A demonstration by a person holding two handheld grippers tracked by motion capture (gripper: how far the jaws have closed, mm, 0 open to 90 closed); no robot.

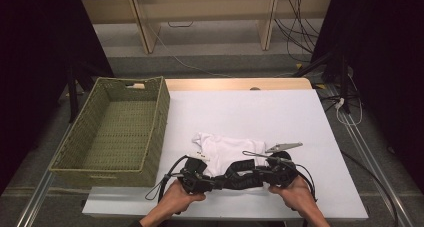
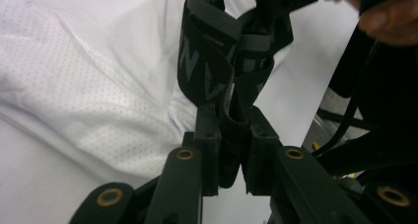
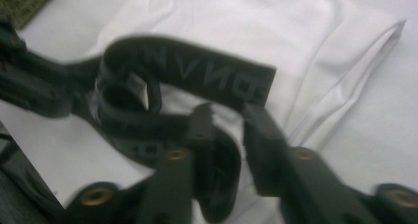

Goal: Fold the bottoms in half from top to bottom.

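Note:
A white mesh garment [image 1: 222,149] lies crumpled on the white table, near its front edge. Its black lettered elastic band [image 1: 240,174] is stretched between my two grippers. My left gripper [image 1: 215,182] is shut on one end of the band [image 2: 202,61]; in the left gripper view the jaws [image 2: 231,120] pinch a fold of it over the white cloth [image 2: 88,100]. My right gripper [image 1: 260,174] holds its jaws [image 3: 227,116] slightly apart, and a loop of the band [image 3: 197,73] lies between them against one pad. The garment [image 3: 276,31] spreads out behind.
A green woven basket [image 1: 162,117] stands at the table's left side, with nothing in it. The white table top [image 1: 260,112] stretches bare behind the garment. Cables trail from both grippers at the front edge. A shelf and more cables are on the floor beyond.

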